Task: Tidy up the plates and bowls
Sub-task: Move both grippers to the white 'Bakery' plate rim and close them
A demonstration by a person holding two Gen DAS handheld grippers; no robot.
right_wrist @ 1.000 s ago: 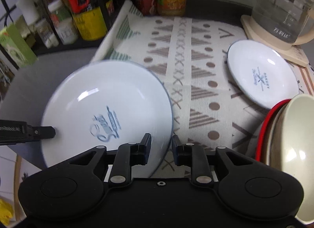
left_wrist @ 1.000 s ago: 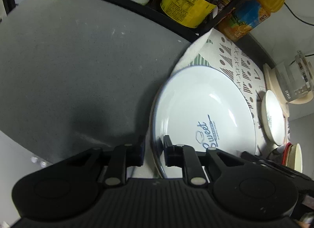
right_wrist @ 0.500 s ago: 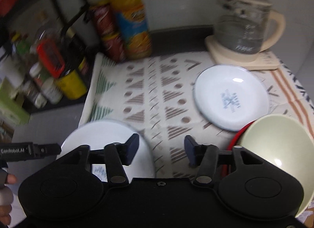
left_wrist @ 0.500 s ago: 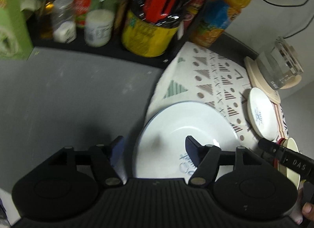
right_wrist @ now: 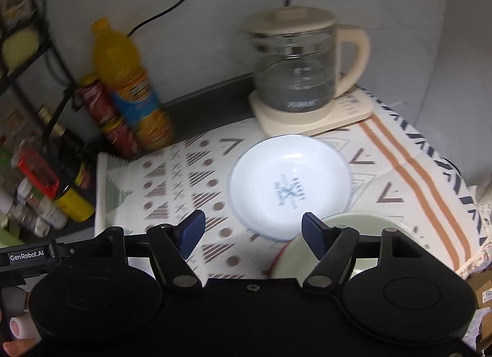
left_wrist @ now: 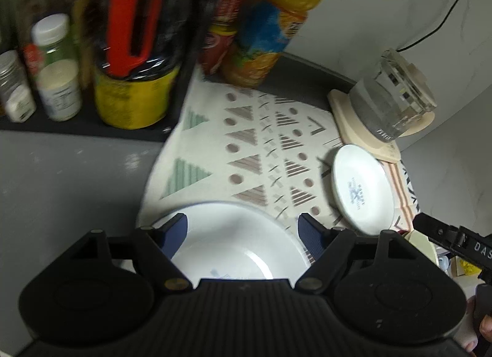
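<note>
left gripper [left_wrist: 243, 231] | jaws opening, big plate [left_wrist: 233, 240] released, lower centre | right gripper [right_wrist: 250, 231] | jaws opening, empty | next: small plate [right_wrist: 289, 186], centre frame

white plates [left_wrist: 233, 240], triangle-patterned cloth [left_wrist: 246, 148], pale green bowl [right_wrist: 363, 234]

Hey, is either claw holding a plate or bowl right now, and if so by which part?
Nothing is held. The left claw is opening above the large white plate without touching it; the right claw is opening with nothing between its fingers.
</note>
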